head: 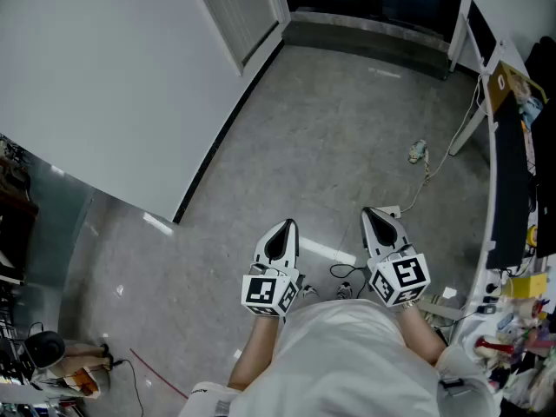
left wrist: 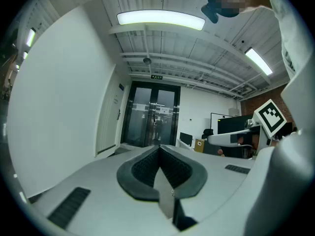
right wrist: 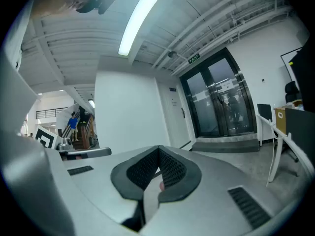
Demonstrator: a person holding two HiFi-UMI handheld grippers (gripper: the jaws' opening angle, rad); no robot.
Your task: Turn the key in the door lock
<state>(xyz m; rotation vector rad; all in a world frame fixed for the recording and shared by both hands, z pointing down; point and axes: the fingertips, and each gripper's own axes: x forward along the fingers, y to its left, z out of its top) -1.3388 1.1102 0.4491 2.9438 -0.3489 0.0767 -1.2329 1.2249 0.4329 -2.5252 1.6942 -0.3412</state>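
Both grippers hang close to my body over the grey floor, far from any door. My left gripper (head: pixel 282 231) is shut with its pads together and nothing between them (left wrist: pixel 159 154). Level with it, my right gripper (head: pixel 380 219) is also shut and empty (right wrist: pixel 158 154). A white door (left wrist: pixel 107 127) with a dark handle (left wrist: pixel 118 114) stands in the left wall ahead, and shows too in the right gripper view as the white door (right wrist: pixel 174 117). Glass double doors (left wrist: pixel 155 119) close the far end of the room. No key or lock is discernible at this distance.
A long white wall (head: pixel 104 85) runs along my left. Desks with monitors and clutter (head: pixel 512 146) line the right side. A cable and a small object (head: pixel 418 152) lie on the floor ahead, and a white strip (head: pixel 326 252) lies near my feet.
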